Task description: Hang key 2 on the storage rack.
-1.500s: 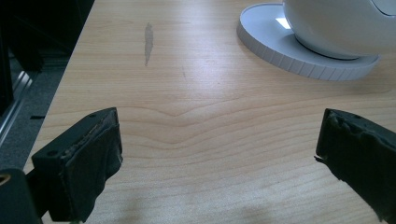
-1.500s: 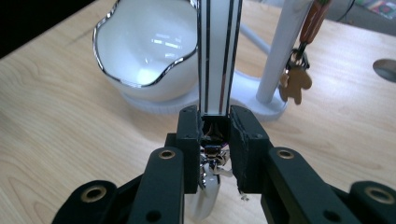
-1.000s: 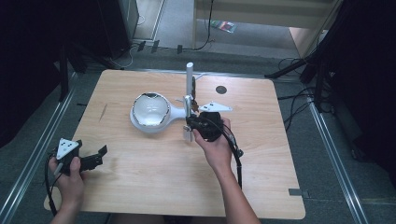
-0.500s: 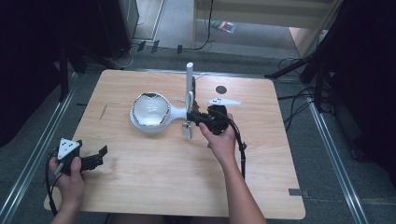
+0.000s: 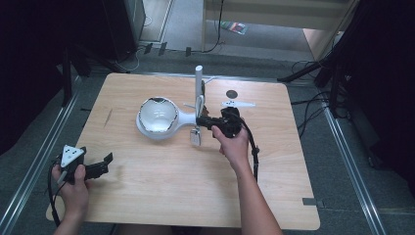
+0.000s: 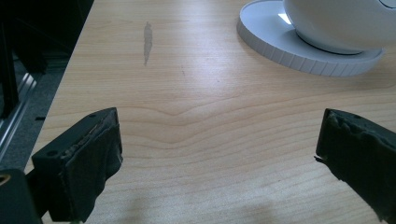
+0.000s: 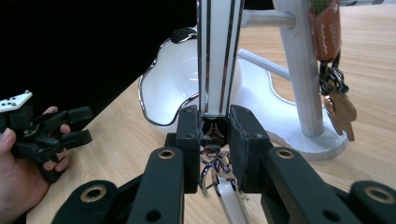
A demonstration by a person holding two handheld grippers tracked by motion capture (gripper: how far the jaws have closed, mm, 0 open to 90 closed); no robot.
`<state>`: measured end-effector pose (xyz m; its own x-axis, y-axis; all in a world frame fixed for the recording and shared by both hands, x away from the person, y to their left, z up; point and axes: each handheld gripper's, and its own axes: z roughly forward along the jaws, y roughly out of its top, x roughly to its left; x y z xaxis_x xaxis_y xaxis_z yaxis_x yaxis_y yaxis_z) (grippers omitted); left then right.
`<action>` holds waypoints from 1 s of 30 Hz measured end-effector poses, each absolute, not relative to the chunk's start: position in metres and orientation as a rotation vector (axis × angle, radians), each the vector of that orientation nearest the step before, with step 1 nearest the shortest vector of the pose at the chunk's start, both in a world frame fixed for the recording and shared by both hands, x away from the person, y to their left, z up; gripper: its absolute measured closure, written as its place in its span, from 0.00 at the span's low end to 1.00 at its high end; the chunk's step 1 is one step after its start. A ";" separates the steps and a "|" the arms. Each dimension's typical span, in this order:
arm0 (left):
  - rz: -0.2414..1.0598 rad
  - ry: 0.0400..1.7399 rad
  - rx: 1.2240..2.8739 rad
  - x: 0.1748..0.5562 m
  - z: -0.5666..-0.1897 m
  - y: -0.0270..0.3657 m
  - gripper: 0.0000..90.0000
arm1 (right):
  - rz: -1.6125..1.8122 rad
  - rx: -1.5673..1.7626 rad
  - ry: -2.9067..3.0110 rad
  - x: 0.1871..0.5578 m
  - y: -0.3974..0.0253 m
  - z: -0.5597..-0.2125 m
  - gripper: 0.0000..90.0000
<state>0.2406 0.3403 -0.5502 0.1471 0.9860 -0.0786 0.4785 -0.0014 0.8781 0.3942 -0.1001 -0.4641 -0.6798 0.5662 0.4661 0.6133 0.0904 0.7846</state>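
**Right gripper clamped on a white strap at the stand; left gripper idle near the table's corner**

In the right gripper view, the right gripper [image 7: 215, 140] has its jaws drawn in tight on the lower end of a flat white strap [image 7: 219, 56] with dark lines along it. A small metal ring and clasp [image 7: 214, 170] hang just below the jaws. Just beside the strap rises the post of a white stand [image 7: 299, 70]. A brown key fob [image 7: 337, 105] dangles from the post's arm, close to the post. The stand's bowl [image 7: 187, 88] sits behind the jaws, chrome-edged.

From the high view, the right gripper [image 5: 215, 122] is at the middle of the table [image 5: 161, 191], touching the stand [image 5: 198, 85] just right of the bowl [image 5: 156, 116]. A white flat piece [image 5: 237, 104] and a dark round spot [image 5: 231, 94] lie just beyond it, with bare wood out to the right edge.

The left gripper [image 5: 100, 166] is held low near the front left corner, close to the table's left edge and well apart from the stand. In the left gripper view its jaws stand wide apart with nothing between them, bare wood ahead up to the stand's round base [image 6: 308, 49]. A broad bare stretch of tabletop runs along the front between the two hands.
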 end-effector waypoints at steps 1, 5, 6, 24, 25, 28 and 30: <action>0.778 1.447 1.603 0.241 -0.550 0.340 0.01 | -1.681 -1.242 -2.282 0.395 -0.101 -0.465 0.84; 0.776 1.448 1.602 0.241 -0.550 0.340 0.01 | -1.663 -1.245 -2.242 0.400 -0.103 -0.469 0.84; 0.775 1.448 1.601 0.241 -0.550 0.340 0.01 | -1.657 -1.245 -2.238 0.401 -0.103 -0.470 0.84; 0.777 1.447 1.603 0.241 -0.550 0.340 0.01 | -1.679 -1.427 -2.157 0.406 -0.112 -0.470 0.94; 0.777 1.447 1.602 0.241 -0.550 0.340 0.01 | -1.680 -1.423 -2.168 0.406 -0.112 -0.470 0.93; 0.776 1.447 1.603 0.241 -0.550 0.340 0.01 | -1.691 -1.439 -2.213 0.402 -0.110 -0.468 0.93; 0.776 1.448 1.603 0.241 -0.550 0.340 0.01 | -1.699 -1.453 -2.238 0.399 -0.109 -0.465 0.92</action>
<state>0.2406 0.3404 -0.5502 0.1486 0.9857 -0.0798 0.4793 -0.0011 0.8777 0.3991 -0.1090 -0.4654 -0.5778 0.6616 0.4780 0.6383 0.0013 0.7698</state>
